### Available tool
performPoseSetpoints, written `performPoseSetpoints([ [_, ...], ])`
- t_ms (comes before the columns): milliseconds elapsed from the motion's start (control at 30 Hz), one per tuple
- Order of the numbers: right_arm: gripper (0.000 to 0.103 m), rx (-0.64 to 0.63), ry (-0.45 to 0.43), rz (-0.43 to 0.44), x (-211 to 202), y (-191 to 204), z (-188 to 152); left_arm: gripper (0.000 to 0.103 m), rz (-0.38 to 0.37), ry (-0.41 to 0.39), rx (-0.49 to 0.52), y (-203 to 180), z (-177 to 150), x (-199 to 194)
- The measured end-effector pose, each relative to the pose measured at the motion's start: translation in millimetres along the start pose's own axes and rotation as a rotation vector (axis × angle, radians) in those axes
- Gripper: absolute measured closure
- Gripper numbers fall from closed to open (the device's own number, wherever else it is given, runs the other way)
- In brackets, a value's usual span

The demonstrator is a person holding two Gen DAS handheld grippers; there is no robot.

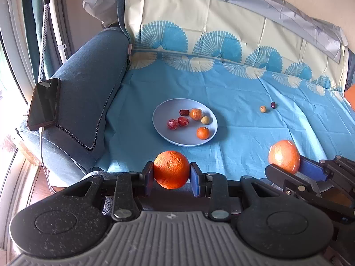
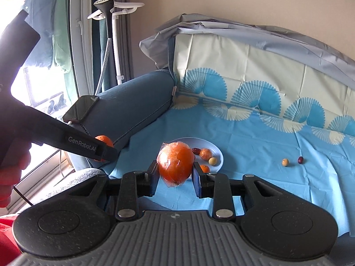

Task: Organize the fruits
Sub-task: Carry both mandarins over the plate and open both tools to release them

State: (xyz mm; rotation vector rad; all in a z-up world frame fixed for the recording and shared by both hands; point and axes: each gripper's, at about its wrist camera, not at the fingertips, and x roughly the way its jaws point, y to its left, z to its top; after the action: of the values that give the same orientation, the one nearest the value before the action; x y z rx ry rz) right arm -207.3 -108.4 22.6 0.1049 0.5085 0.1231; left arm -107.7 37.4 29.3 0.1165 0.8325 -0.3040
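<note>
My left gripper [image 1: 171, 173] is shut on a bare orange [image 1: 171, 169], held above the near edge of the blue cloth. My right gripper [image 2: 175, 173] is shut on a plastic-wrapped orange [image 2: 176, 166]; the same wrapped orange [image 1: 284, 156] shows at the right of the left wrist view. Farther in lies a pale blue plate [image 1: 164, 119] with several small fruits: red dates, two small oranges and a pale round fruit. The plate [image 2: 216, 149] is partly hidden behind the wrapped orange in the right wrist view. A pale round fruit [image 1: 263, 109] and a dark date [image 1: 273, 105] lie loose on the cloth.
A blue sofa armrest [image 1: 88, 93] rises at the left with a black phone [image 1: 44, 103] on it, cable attached. The patterned cloth [image 1: 244, 102] runs up the backrest. A garment steamer stand [image 2: 115, 33] and a window are beyond the armrest. A person's hand [image 2: 11, 173] grips the left tool.
</note>
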Motion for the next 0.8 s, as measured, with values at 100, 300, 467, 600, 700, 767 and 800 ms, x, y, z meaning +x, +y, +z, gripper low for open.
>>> performPoseSetpoints([
  [100,0.071,-0.001,0.003,-0.003,-0.6,-0.7,0.6,0.066,-0.005,-0.003,0.0,0.9,-1.3,-1.4],
  [300,0.071,-0.002,0.01,-0.002,2.1,-5.3,1.0,0.066,-0.007,0.004,-0.002,1.0,-0.7,1.9],
  [467,0.071,0.002,0.024,0.003,6.8,-5.6,0.8,0.066,-0.006,0.018,-0.009,2.4,0.9,8.3],
  [600,0.071,0.008,0.043,0.007,13.7,-8.1,0.7,0.066,-0.002,0.032,-0.011,3.6,4.2,16.0],
  [700,0.071,0.016,0.055,0.008,21.1,-11.8,1.7,0.066,0.006,0.04,-0.009,6.4,8.7,24.0],
  [767,0.071,0.025,0.064,0.006,28.6,-14.9,3.4,0.066,0.013,0.046,-0.012,9.5,13.7,31.8],
  [800,0.071,0.032,0.07,0.006,32.9,-16.6,4.3,0.066,0.018,0.05,-0.014,11.2,16.7,36.2],
])
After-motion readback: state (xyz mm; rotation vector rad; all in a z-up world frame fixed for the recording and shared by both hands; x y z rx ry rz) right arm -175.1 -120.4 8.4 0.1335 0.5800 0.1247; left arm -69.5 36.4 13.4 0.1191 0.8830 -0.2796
